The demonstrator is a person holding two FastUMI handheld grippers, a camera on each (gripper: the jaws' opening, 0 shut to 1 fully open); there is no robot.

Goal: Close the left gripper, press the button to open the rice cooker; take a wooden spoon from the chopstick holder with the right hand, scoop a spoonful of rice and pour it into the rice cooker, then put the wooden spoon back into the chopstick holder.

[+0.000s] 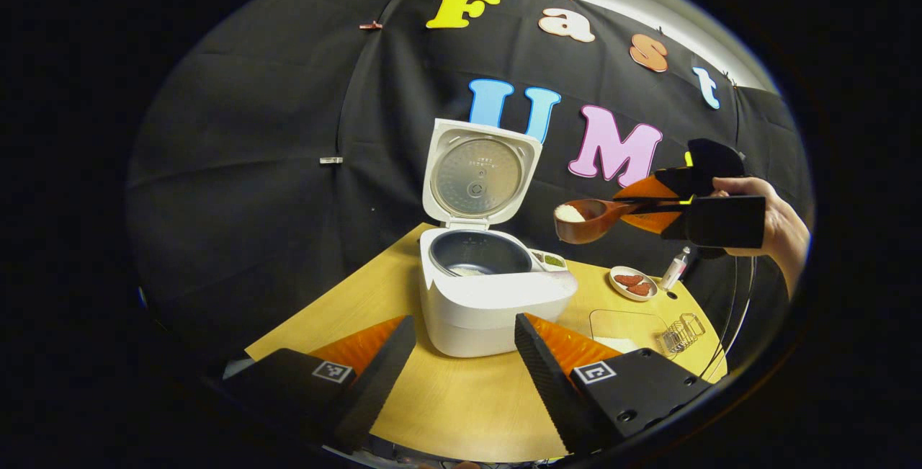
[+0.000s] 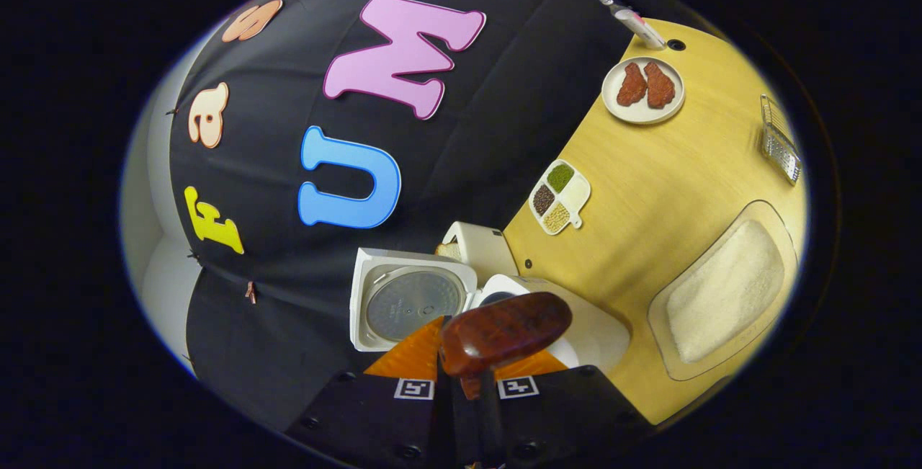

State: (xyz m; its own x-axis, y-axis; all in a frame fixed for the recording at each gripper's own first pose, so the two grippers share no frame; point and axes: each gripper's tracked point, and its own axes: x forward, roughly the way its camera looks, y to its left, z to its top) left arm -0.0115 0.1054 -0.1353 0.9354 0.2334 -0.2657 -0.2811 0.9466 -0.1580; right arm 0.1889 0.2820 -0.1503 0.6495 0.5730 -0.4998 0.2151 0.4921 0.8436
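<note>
Rice cooker [image 1: 490, 289] lid raised, pot nearly bare, rice-filled wooden spoon [image 1: 587, 218] pinched by right gripper [image 1: 666, 204] beside it, left gripper [image 1: 461, 354] fingers spread, clear tray [image 2: 724, 289] of rice on table [image 2: 634, 188].

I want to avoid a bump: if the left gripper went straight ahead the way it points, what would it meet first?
Probably the rice cooker: its white front wall sits right ahead of the open left gripper, between the fingers' line, on the table. Depth is hard to judge.
</note>
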